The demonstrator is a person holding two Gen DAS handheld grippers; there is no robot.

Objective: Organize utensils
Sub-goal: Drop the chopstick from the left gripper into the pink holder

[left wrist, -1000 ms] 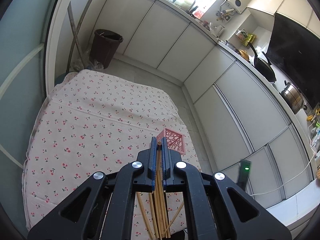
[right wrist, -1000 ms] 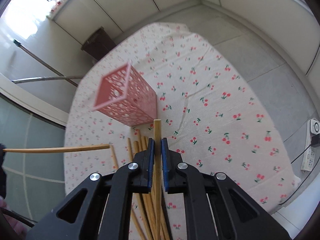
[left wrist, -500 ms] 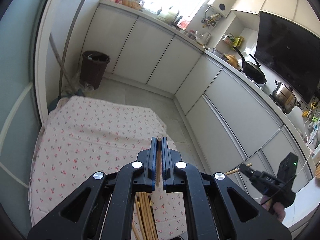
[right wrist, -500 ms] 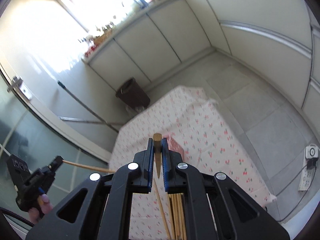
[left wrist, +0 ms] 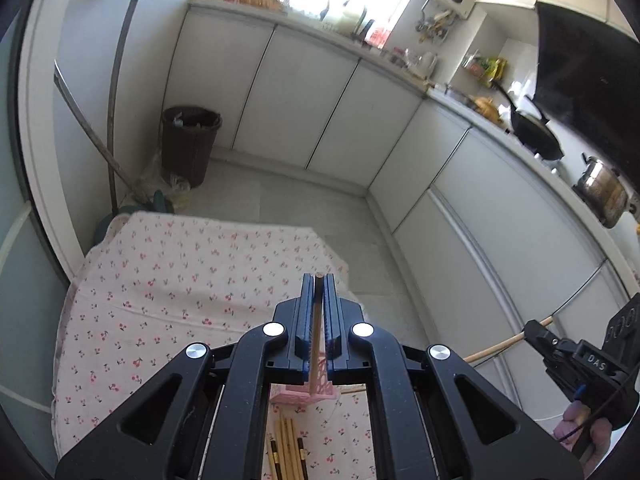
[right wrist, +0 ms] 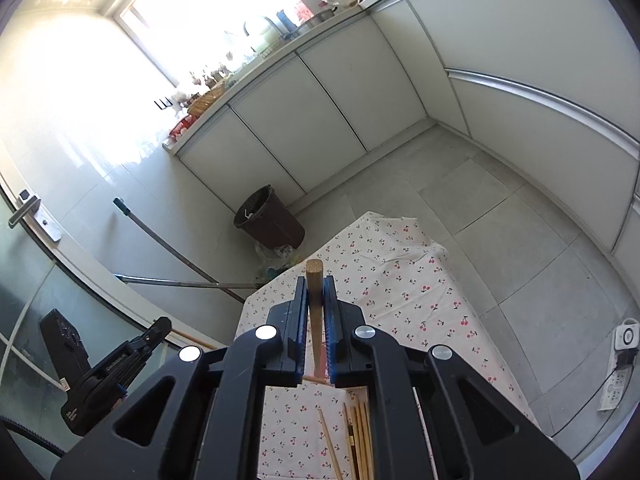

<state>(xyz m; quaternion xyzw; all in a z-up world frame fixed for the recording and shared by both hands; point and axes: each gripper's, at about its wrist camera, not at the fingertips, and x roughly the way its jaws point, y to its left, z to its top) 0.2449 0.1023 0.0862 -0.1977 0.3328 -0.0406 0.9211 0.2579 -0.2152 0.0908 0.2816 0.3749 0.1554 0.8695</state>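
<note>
Left gripper (left wrist: 319,286) is clamped on one chopstick (left wrist: 316,336), right gripper (right wrist: 315,288) likewise on another chopstick (right wrist: 315,304). Remaining chopsticks (left wrist: 286,448) lie on the cherry-print tablecloth (left wrist: 160,280), at 6 o'clock from the pink holder (left wrist: 304,394).

Chopsticks (left wrist: 289,446) before holder (left wrist: 301,393) (seemingly touching).

Chopstick (left wrist: 317,328) between closed jaws
</note>
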